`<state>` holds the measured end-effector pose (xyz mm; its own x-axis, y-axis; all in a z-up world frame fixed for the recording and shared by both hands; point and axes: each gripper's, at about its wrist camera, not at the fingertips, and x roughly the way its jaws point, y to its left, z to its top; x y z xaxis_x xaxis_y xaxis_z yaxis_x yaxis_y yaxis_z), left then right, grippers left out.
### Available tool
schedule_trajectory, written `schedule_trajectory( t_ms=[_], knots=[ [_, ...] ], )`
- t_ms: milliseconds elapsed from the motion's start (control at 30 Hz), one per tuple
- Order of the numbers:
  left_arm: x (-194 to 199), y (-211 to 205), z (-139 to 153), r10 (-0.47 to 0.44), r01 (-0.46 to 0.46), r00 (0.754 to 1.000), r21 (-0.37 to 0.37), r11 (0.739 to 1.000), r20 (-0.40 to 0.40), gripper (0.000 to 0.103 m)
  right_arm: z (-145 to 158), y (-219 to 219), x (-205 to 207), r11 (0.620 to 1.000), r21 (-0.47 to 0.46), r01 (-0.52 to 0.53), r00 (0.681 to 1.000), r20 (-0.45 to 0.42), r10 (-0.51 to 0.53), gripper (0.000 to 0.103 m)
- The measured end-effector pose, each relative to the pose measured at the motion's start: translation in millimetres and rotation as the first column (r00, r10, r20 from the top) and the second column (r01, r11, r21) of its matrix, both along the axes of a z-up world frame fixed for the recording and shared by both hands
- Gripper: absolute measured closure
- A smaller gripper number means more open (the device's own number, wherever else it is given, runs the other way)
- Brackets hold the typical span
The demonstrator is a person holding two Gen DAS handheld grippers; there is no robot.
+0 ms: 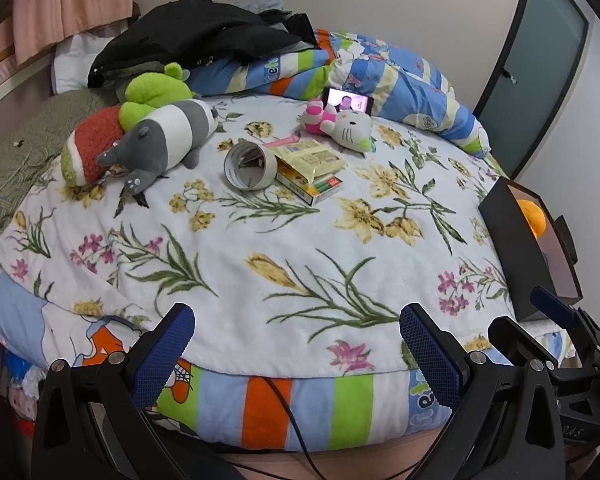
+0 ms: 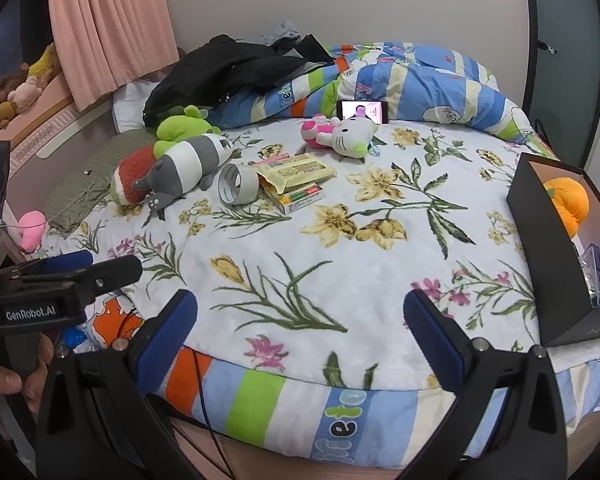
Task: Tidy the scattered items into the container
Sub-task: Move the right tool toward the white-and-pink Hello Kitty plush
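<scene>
Scattered items lie on the floral blanket [image 1: 260, 272] at the far middle: a tape roll [image 1: 249, 166] [image 2: 236, 183], a yellow packet [image 1: 312, 158] [image 2: 296, 171] over a small box [image 1: 320, 191] [image 2: 302, 199], and a Hello Kitty plush [image 1: 342, 125] [image 2: 342, 135]. A grey-and-white plush [image 1: 164, 140] [image 2: 184, 166] lies to their left. The black box container [image 1: 528, 240] [image 2: 556, 248] stands at the right edge with an orange plush [image 1: 532, 216] [image 2: 568, 200] inside. My left gripper [image 1: 296, 352] and right gripper [image 2: 300, 332] are both open and empty over the bed's near edge.
A phone [image 1: 348, 101] with a lit screen leans against a striped quilt [image 1: 400, 76] at the back. Black clothes [image 1: 196, 36] are piled behind the plush toys. A dark door [image 1: 540, 60] stands on the right. A pink curtain [image 2: 104, 28] hangs on the left.
</scene>
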<state>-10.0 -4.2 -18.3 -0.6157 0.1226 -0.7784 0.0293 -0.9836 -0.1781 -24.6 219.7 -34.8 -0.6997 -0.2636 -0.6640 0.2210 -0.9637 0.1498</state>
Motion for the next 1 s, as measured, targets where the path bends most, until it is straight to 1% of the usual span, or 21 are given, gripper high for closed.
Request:
schedule_trajectory(
  t_ms=[167,267,433,467,533,633,833,1000],
  knots=[
    [-3,-7,6,-0.006,0.006,1.0,0.047,0.999,-0.017,0.001,1,4,-2,0.999,-0.033,-0.023,1.0,-0.018,0.023,0.0],
    [-7,-9,7,-0.004,0.005,1.0,0.056,0.998,-0.02,0.001,0,10,-4,0.997,-0.068,-0.035,0.999,-0.022,0.033,0.0],
    [-17,-11,9,0.01,-0.008,1.0,0.083,0.997,-0.022,0.001,-6,20,-17,0.996,-0.084,-0.021,1.0,0.006,0.022,0.0],
    [-19,-11,9,0.011,-0.009,1.0,0.093,0.996,-0.021,0.001,-7,23,-21,0.996,-0.085,-0.018,1.0,0.009,0.019,0.0],
    [-26,-11,11,0.004,0.0,1.0,0.137,0.991,-0.023,0.001,-8,28,-27,0.995,-0.099,-0.018,1.0,0.011,0.019,0.0],
    [-41,-9,14,-0.003,0.009,0.999,0.188,0.982,-0.032,0.001,-9,38,-38,0.99,-0.136,-0.023,1.0,0.015,0.025,0.0],
    [-76,7,21,-0.033,0.046,0.997,0.203,0.978,-0.063,0.001,-10,57,-68,0.98,-0.199,-0.003,1.0,0.019,0.007,0.0],
    [-112,12,21,-0.04,0.056,0.996,0.225,0.973,-0.079,0.001,-16,78,-107,0.955,-0.296,0.023,0.999,0.042,-0.011,0.0]
  ],
)
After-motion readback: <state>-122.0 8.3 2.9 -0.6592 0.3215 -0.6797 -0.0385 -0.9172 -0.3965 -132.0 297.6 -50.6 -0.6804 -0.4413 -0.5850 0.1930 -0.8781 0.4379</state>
